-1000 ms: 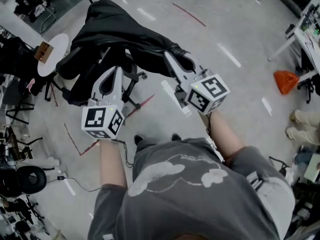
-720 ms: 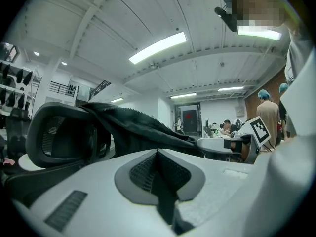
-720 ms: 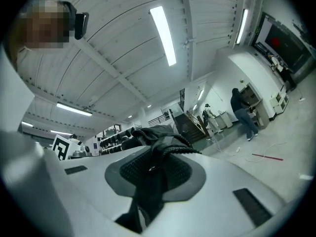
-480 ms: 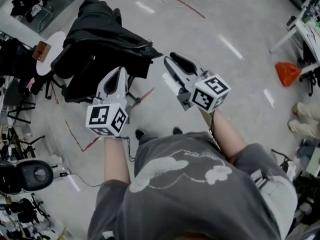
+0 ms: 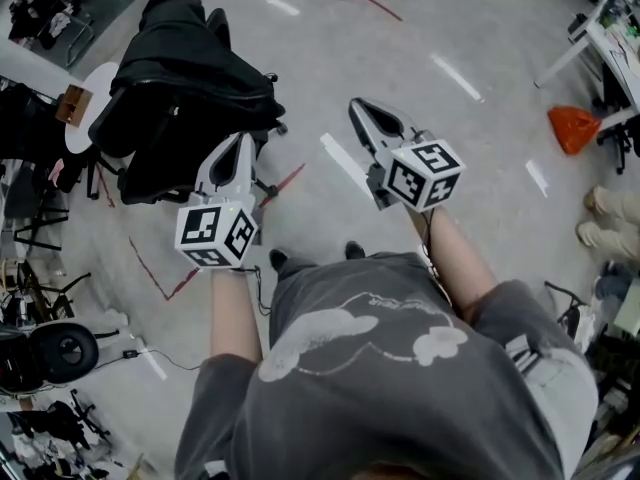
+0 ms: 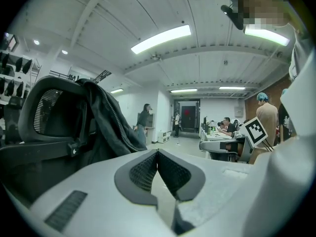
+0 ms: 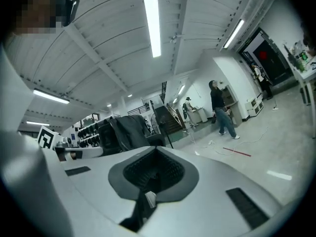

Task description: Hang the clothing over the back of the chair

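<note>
A black jacket (image 5: 190, 63) lies draped over the back of a black office chair (image 5: 150, 163) at the upper left of the head view. My left gripper (image 5: 243, 140) is shut and holds nothing; its tip is just right of the chair. My right gripper (image 5: 362, 106) is also shut and holds nothing, over bare floor well clear of the jacket. In the left gripper view the jacket (image 6: 106, 125) hangs over the chair's mesh headrest (image 6: 54, 113), left of the closed left gripper (image 6: 158, 153). The right gripper view shows the jacket (image 7: 129, 128) farther off, beyond the right gripper (image 7: 157, 154).
A small round white table (image 5: 100, 108) stands left of the chair. Red tape lines (image 5: 285, 183) mark the grey floor. An orange bag (image 5: 572, 128) and a desk lie at the right. Other chairs crowd the left edge. A standing person (image 7: 219, 107) is in the background.
The right gripper has let go of the jacket's edge, which dropped back onto the chair. Both grippers have drawn back from the chair.
</note>
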A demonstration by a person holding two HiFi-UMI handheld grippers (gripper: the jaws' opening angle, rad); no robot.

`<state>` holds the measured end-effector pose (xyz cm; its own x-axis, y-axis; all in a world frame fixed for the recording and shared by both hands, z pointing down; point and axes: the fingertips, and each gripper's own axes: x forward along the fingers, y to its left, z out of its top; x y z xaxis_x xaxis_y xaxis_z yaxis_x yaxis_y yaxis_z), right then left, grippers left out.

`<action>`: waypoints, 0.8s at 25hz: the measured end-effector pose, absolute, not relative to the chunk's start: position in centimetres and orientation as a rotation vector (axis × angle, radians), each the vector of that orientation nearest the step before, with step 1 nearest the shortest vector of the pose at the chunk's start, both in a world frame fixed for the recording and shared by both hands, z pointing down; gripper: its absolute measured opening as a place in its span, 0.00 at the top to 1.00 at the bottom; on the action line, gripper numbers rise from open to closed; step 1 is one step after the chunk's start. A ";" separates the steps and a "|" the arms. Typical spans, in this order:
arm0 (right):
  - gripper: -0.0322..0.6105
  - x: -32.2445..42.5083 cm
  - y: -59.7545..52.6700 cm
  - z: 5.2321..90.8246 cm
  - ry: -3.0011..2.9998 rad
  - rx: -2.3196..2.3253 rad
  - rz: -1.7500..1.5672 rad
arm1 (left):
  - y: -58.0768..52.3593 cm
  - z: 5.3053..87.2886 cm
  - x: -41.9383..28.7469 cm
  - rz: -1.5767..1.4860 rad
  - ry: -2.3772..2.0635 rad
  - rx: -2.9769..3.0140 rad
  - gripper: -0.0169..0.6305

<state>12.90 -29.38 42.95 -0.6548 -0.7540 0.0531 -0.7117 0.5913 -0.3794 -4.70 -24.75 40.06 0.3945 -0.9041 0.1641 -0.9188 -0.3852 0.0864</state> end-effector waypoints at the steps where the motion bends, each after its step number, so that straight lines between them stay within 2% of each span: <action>1: 0.96 12.8 -29.3 43.1 2.716 -1.242 -0.568 | -24.7 40.4 -4.7 0.138 -1.636 2.477 0.97; 20: 0.97 11.7 -28.3 45.8 2.906 -1.257 -0.566 | -23.2 44.3 -3.5 0.162 -1.563 2.410 0.97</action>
